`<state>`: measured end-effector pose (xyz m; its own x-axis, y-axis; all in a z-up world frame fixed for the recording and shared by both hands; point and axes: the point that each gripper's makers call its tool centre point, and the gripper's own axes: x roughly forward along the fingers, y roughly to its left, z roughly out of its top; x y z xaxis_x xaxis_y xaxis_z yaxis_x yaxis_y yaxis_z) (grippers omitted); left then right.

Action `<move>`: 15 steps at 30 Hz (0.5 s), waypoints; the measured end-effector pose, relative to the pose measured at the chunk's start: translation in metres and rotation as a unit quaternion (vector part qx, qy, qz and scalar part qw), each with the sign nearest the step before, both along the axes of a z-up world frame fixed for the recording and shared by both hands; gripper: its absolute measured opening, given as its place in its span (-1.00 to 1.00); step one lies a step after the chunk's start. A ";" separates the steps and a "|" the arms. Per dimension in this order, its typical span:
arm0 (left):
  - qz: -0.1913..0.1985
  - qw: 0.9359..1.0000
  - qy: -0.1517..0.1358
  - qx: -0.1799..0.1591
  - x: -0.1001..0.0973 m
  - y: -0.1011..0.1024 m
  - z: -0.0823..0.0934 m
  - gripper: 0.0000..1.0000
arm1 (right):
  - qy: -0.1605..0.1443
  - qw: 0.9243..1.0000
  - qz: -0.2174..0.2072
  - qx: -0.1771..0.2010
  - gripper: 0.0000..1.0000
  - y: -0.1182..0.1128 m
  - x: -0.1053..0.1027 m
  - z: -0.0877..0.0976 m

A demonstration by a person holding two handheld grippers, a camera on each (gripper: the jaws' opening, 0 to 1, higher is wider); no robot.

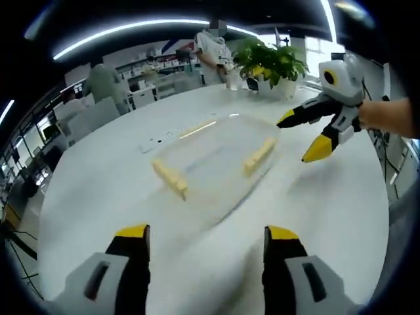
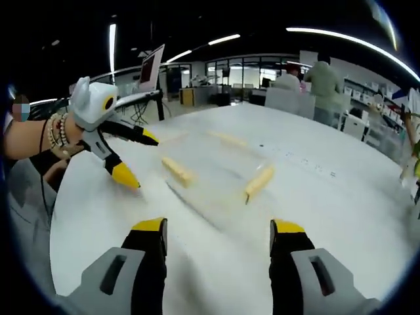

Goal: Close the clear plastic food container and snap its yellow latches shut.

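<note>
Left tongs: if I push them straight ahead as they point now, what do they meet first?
Most likely the clear container, near its closest yellow latch. Only bare white table lies before it; depth is uncertain.

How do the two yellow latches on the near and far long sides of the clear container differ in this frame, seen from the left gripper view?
The near latch lies closer to the left gripper and looks larger; the far latch sits closer to the right gripper and looks smaller. The near latch runs down toward the right, the far latch down toward the left. Both are pale yellow bars on the clear plastic food container; neither gripper touches them.
</note>
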<state>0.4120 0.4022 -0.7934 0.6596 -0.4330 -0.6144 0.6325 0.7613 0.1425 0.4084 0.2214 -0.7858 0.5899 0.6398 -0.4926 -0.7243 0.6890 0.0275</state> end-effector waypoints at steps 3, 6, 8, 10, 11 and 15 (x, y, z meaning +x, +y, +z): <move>0.004 1.000 -0.022 -0.005 -0.011 0.010 0.013 0.34 | 0.002 1.000 -0.010 0.008 0.23 -0.005 -0.014 0.004; 0.030 0.999 -0.039 -0.015 -0.024 0.021 0.024 0.33 | -0.025 0.999 -0.037 0.029 0.20 -0.013 -0.026 0.021; 0.040 0.998 -0.048 -0.029 -0.035 0.026 0.031 0.33 | -0.029 0.997 -0.056 0.049 0.21 -0.021 -0.036 0.030; 0.051 0.996 -0.053 -0.045 -0.045 0.032 0.037 0.33 | -0.035 0.995 -0.071 0.063 0.21 -0.029 -0.048 0.037; 0.057 0.996 -0.052 -0.048 -0.050 0.035 0.039 0.33 | -0.035 0.994 -0.075 0.065 0.20 -0.033 -0.053 0.039; 0.067 0.993 -0.077 -0.059 -0.075 0.045 0.059 0.34 | -0.047 0.992 -0.096 0.063 0.20 -0.052 -0.077 0.050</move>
